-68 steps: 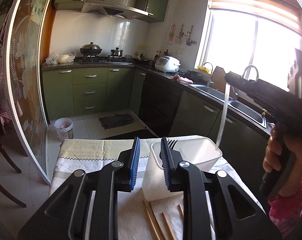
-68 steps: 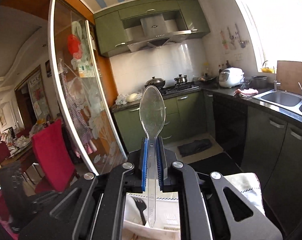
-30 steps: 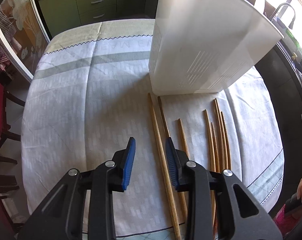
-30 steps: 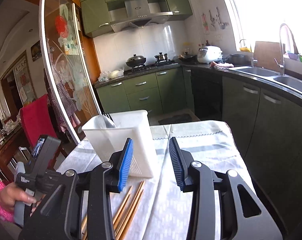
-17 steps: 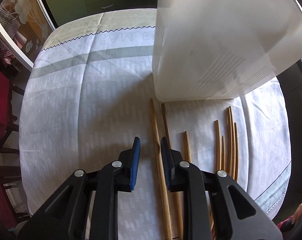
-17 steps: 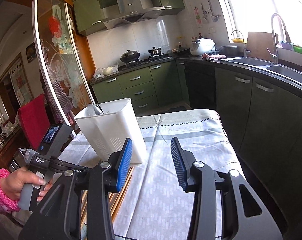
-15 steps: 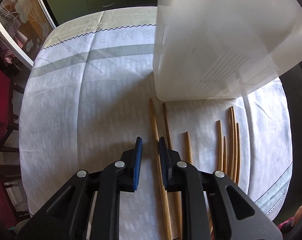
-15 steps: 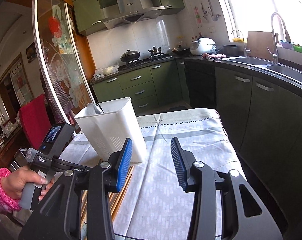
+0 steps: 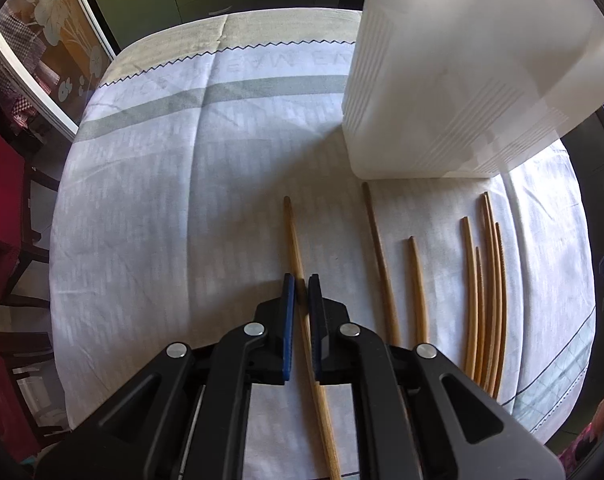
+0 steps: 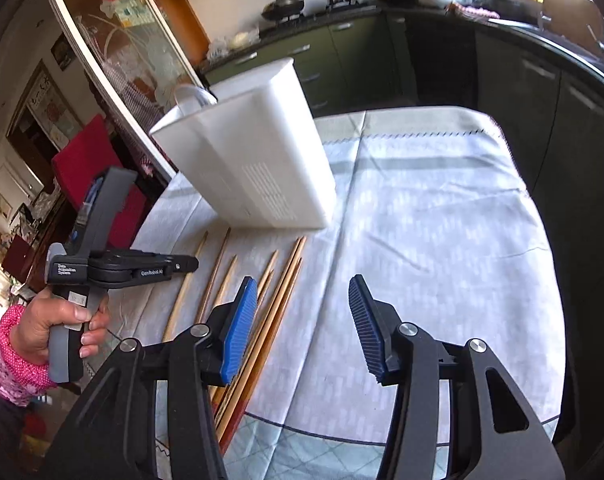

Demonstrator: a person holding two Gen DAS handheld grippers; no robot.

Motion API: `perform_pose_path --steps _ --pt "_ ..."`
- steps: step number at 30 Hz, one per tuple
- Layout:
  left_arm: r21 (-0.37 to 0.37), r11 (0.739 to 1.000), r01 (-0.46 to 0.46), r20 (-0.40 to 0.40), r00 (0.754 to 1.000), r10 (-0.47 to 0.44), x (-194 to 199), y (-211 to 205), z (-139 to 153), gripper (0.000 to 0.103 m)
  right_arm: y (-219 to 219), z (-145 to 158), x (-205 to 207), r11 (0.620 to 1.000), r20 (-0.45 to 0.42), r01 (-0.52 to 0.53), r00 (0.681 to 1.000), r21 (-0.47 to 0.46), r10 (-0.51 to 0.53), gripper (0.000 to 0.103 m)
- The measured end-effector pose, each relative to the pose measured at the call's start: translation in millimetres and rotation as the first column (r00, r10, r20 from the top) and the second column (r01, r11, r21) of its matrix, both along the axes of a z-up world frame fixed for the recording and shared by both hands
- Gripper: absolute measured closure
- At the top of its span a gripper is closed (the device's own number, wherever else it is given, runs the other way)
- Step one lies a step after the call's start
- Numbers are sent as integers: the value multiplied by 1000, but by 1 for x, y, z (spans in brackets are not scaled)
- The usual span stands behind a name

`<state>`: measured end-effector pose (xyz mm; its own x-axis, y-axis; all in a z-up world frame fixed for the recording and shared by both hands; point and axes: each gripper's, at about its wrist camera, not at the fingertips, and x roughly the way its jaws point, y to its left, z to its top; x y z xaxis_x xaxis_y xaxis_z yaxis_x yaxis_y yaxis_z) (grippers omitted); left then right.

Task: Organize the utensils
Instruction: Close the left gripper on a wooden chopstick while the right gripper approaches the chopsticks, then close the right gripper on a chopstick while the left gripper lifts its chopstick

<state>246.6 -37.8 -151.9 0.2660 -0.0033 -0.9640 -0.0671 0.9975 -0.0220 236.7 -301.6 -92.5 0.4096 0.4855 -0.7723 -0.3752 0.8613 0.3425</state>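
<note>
A white plastic utensil bin stands on the cloth-covered table; it also shows in the right wrist view with a clear spoon sticking out. Several wooden chopsticks lie in front of it. My left gripper is shut on the leftmost chopstick, which lies away from the bin. My right gripper is open and empty, above the table beside the chopstick bundle. The left gripper also shows in the right wrist view.
A red chair stands left of the table. Green kitchen cabinets and a dark counter run behind and to the right. A glass sliding door is at the left. The table's near edge is close below my right gripper.
My left gripper has closed on the leftmost chopstick and shifted it left, away from its neighbour. My right gripper tilted down toward the table and stayed open.
</note>
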Motion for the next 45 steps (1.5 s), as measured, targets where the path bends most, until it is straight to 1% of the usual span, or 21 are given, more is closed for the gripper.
perform_pose_path --steps 3,5,6,7,8,10,12,17,19,21,24,29,32,33,34,36,38,40,42,45 --pt "16 1000 9 -10 1000 -9 -7 11 -1 96 16 -14 16 998 -91 -21 996 -61 15 55" --pt "22 1000 6 -9 1000 -6 -9 18 -2 96 27 -20 25 995 -144 -33 989 -99 19 60" --pt "23 1000 8 -7 1000 -8 -10 22 -2 95 32 -22 30 993 -168 -39 986 -116 19 67" --pt "27 999 18 -4 1000 -18 -11 23 -3 95 38 -24 34 990 -185 -43 983 -134 18 71" --pt "30 999 23 1 1000 -23 -11 23 -4 95 44 -26 37 987 -197 -48 980 -155 17 72" --pt "39 999 32 10 999 -33 -13 22 -3 95 56 -31 42 981 -225 -62 974 -186 19 78" --pt "52 998 44 17 999 -45 -15 24 -2 95 67 -36 46 976 -248 -73 969 -204 21 80" --pt "43 998 53 21 998 -54 -14 22 0 95 85 -46 51 958 -242 -62 970 -279 -8 84" --pt "42 998 57 26 998 -58 -14 24 -1 95 90 -48 51 951 -229 -48 973 -304 -24 88" --pt "45 997 58 31 998 -59 -17 20 2 95 95 -51 52 946 -223 -37 974 -323 -38 88" --pt "44 998 50 36 998 -52 -18 20 2 95 98 -56 56 944 -227 -25 972 -330 -54 88" --pt "31 999 13 50 999 -15 -19 21 3 94 106 -63 59 947 -230 -10 971 -320 -68 88" --pt "-4 1000 -19 67 998 20 -19 25 3 94 106 -65 55 945 -228 -9 971 -328 -69 88" --pt "-20 999 -26 72 997 28 -20 26 4 97 107 -65 54 943 -222 -8 972 -333 -70 88" --pt "-49 998 -34 73 997 38 -20 28 4 97 110 -66 52 941 -218 -8 973 -338 -70 88" --pt "-75 996 -40 103 994 47 -23 30 8 97 113 -67 51 940 -213 -6 974 -342 -71 88" --pt "-69 997 -34 163 986 44 -28 32 20 97 115 -68 50 939 -213 -5 974 -343 -73 88" --pt "-84 996 -28 214 976 46 -35 35 33 97 116 -68 49 939 -209 -1 975 -344 -75 88" --pt "-95 995 -23 268 962 48 -44 39 49 97 115 -67 49 940 -207 4 975 -340 -79 88" --pt "-107 994 -20 355 933 57 -61 45 73 97 114 -66 48 942 -198 12 977 -334 -83 88"
